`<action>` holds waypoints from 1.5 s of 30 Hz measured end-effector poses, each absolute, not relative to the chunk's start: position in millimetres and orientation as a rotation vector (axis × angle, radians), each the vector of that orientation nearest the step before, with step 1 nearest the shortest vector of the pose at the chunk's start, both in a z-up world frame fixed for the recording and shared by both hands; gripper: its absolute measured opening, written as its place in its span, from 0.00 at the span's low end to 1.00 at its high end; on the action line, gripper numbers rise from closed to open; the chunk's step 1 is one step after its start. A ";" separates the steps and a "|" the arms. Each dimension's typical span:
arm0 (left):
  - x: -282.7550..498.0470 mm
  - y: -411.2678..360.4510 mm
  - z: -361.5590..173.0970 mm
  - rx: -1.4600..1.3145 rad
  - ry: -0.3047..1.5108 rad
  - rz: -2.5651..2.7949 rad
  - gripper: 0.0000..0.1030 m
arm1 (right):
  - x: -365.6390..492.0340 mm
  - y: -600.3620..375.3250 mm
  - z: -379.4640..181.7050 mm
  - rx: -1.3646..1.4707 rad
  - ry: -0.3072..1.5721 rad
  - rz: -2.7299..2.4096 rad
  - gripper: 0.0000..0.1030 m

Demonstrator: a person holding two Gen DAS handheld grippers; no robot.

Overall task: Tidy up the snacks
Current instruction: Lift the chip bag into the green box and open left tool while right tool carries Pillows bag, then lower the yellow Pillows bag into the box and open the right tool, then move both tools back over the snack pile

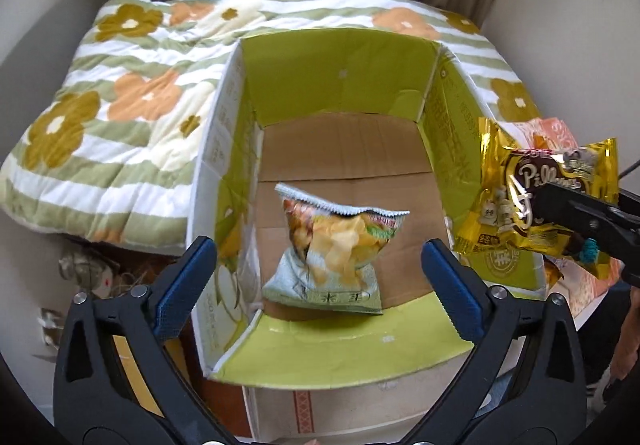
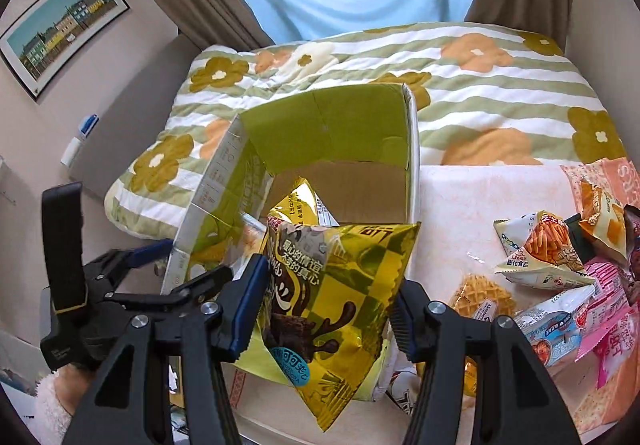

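Note:
A green-lined cardboard box [image 1: 340, 77] stands open on the bed. A chips bag [image 1: 336, 245] sits inside it on the brown bottom, below my left gripper [image 1: 320, 273], which is open and empty above the box's near edge. My right gripper [image 2: 324, 305] is shut on a gold Pillows snack bag [image 2: 336, 305], held at the box's right rim; the bag also shows in the left wrist view [image 1: 532, 197]. The box also shows in the right wrist view [image 2: 332, 125], with the left gripper [image 2: 160, 277] at its left.
A flowered quilt [image 1: 112, 93] covers the bed around the box. Several loose snack packets [image 2: 560, 269] lie on a pale surface to the right of the box. Curtains and a window are behind. A framed picture [image 2: 60, 29] hangs on the left wall.

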State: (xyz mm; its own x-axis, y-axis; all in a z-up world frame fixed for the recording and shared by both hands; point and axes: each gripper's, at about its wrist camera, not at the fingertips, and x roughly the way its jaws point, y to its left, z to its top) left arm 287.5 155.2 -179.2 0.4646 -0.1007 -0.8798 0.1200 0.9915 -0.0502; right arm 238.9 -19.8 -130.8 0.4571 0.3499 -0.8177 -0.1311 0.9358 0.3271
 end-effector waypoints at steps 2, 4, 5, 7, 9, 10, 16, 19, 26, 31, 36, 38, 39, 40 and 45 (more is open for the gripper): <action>281.5 158.7 -177.9 0.012 1.077 -0.095 0.99 | 239.9 -19.0 -133.0 0.205 1.067 0.303 0.51; 273.6 163.9 -176.4 0.002 1.066 -0.073 0.99 | 241.5 -18.1 -135.5 0.175 1.072 0.304 0.51; 270.5 166.1 -175.9 0.007 1.063 -0.063 0.99 | 242.3 -16.9 -136.3 0.159 1.067 0.306 0.51; 268.8 170.3 -174.2 0.026 1.058 -0.024 0.99 | 242.7 -13.8 -137.7 0.140 1.060 0.311 0.51; 269.5 176.2 -172.2 0.014 1.049 -0.009 0.99 | 244.4 -11.7 -140.1 0.128 1.061 0.310 0.51; 269.6 179.3 -171.0 -0.001 1.044 -0.013 0.99 | 245.0 -10.3 -141.4 0.115 1.063 0.303 0.51; 268.8 187.0 -165.0 -0.030 1.033 -0.007 0.99 | 249.3 -0.5 -147.7 0.096 1.078 0.284 0.51; 267.4 187.7 -166.8 -0.031 1.037 -0.004 0.99 | 252.3 4.5 -153.0 0.087 1.097 0.284 0.70; 260.2 189.6 -171.5 -0.058 1.056 -0.028 0.99 | 235.8 0.9 -152.9 0.175 1.016 0.312 0.99; 254.9 189.1 -169.7 -0.053 1.049 -0.048 0.99 | 228.6 2.5 -149.3 0.163 1.027 0.299 1.00; 247.5 177.4 -159.4 0.022 0.992 -0.090 0.99 | 216.7 0.6 -137.1 0.138 1.010 0.273 1.00; 245.4 170.1 -156.3 0.042 0.972 -0.128 0.99 | 209.1 -1.4 -130.5 0.133 1.001 0.253 1.00; 245.2 166.7 -155.4 0.047 0.967 -0.143 0.99 | 204.1 -3.8 -125.8 0.129 0.993 0.237 1.00; 244.2 163.0 -154.1 0.053 0.961 -0.165 0.99 | 200.2 -5.6 -122.8 0.128 0.984 0.224 1.00; 238.6 134.0 -147.8 0.068 0.931 -0.276 0.99 | 174.2 -29.4 -103.4 0.162 0.929 0.134 1.00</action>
